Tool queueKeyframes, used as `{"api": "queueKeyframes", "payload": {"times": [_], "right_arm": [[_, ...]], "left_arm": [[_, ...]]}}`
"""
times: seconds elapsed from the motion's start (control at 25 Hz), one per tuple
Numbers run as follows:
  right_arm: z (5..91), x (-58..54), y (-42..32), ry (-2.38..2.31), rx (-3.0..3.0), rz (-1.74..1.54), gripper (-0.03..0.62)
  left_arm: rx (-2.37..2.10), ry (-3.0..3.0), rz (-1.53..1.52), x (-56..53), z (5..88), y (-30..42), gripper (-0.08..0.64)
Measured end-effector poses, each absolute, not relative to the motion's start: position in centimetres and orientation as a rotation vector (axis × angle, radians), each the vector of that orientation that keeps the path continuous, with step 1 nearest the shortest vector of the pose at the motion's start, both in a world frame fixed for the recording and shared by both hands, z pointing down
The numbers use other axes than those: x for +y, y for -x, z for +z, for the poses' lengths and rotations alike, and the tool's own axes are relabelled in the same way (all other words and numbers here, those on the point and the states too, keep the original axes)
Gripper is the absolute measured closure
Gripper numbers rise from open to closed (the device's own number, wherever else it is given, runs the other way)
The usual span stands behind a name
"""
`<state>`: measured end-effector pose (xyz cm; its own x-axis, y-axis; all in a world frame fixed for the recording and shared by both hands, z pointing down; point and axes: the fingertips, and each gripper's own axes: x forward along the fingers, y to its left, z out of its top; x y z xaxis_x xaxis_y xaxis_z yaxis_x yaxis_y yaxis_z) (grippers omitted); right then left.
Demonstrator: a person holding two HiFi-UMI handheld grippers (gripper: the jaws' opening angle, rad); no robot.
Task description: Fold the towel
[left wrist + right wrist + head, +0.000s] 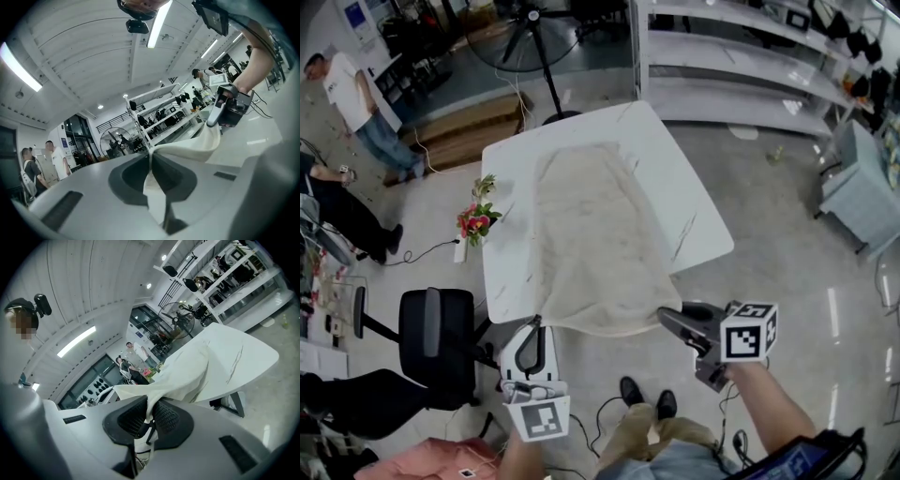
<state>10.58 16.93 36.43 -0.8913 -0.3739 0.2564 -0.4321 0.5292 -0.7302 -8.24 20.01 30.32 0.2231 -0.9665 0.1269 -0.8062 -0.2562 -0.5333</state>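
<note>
Two corners pinched tight: left gripper [536,325] and right gripper [666,318] clamp the towel [598,234] stretched between them, so best carry both forward level and evenly.

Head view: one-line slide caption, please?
Left gripper and right gripper each pinch a near corner of the cream towel spread on the white table.

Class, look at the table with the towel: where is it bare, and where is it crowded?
Bare on the table: a wide strip right of the towel, a narrower strip left of it on the flowers' side, and the far end. Crowded: the near edge, where the left gripper and right gripper pinch the towel.
</note>
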Motion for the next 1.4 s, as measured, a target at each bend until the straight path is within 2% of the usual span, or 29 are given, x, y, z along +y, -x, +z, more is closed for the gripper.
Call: {"api": "queueKeyframes", "payload": {"times": [0.76, 1.4], "right_arm": [[26.2, 7.5, -10.9, -0.935, -2.907, 1.13, 0.54], [23.5, -6.3, -10.5, -0.98, -2.926, 1.131, 0.541]], "left_arm": [[1.835, 2.12, -0.358, 11.5, 23.4, 11.8, 0.536], [1.919, 2.051, -0.453, -1.3, 23.3, 13.5, 0.537]]}}
